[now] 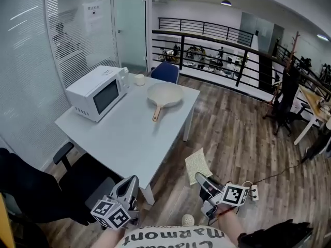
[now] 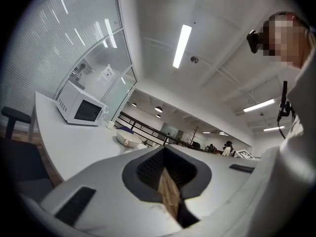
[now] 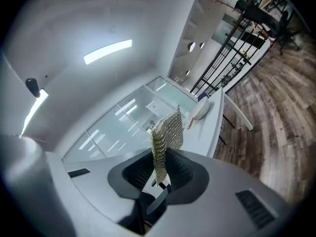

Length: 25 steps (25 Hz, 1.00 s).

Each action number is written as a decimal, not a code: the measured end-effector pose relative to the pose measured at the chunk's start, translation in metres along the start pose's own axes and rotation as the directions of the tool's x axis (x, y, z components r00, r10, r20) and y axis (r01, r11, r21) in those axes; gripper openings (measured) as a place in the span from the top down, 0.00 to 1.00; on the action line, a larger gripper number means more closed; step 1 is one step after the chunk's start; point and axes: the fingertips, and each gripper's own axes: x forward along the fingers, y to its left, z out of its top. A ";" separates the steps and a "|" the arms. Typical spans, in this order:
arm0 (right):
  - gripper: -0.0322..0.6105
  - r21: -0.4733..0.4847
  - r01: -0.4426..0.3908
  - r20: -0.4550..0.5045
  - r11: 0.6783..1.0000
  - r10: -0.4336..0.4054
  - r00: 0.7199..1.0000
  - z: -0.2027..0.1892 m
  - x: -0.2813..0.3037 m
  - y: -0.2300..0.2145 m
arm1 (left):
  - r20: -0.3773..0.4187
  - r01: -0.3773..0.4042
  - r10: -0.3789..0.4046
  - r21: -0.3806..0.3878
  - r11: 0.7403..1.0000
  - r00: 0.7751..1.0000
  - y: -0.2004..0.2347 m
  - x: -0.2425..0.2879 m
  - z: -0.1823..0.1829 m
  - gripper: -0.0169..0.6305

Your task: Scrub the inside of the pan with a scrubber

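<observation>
The scrubbing has not begun; this looks like the approach step, with the tool in hand and the pan not yet reached. The right gripper (image 1: 202,181) is clenched on one edge of the scrubber (image 1: 198,165), a pale woven mesh pad that stands up out of the jaws. The left gripper (image 1: 130,184) is closed tight with nothing between its jaws. Both are low at the near corner of the table (image 1: 124,133), well apart from the pan (image 1: 164,94), which lies open side up at the far end with its wooden handle pointing toward the person, near the microwave (image 1: 98,92). The next move probably calls for carrying the scrubber across the table and pressing it flat into the pan's bowl, while the left gripper opens to steady the handle.
</observation>
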 end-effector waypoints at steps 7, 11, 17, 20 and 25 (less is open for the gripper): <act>0.84 -0.015 -0.032 -0.036 0.999 0.031 0.999 0.088 0.012 -0.077 | -0.058 -0.004 0.005 0.024 1.000 0.998 -0.026 0.112 -0.021 0.98; 0.84 0.063 -0.012 -0.053 0.998 0.016 0.998 0.124 0.016 -0.124 | -0.074 -0.044 0.047 0.036 0.998 0.996 -0.033 0.159 -0.027 0.98; 0.84 0.019 -0.132 -0.112 0.991 0.134 0.985 0.157 0.047 -0.136 | -0.054 -0.121 0.125 0.062 0.991 0.991 -0.030 0.190 -0.026 0.98; 0.84 0.010 -0.164 -0.136 0.986 0.164 0.977 0.163 0.060 -0.141 | -0.064 -0.160 0.163 0.048 0.986 0.985 -0.023 0.197 -0.028 0.98; 0.84 0.057 -0.155 -0.145 0.986 0.162 0.976 0.173 0.083 -0.168 | -0.039 -0.178 0.179 0.013 0.984 0.983 -0.004 0.219 -0.030 0.98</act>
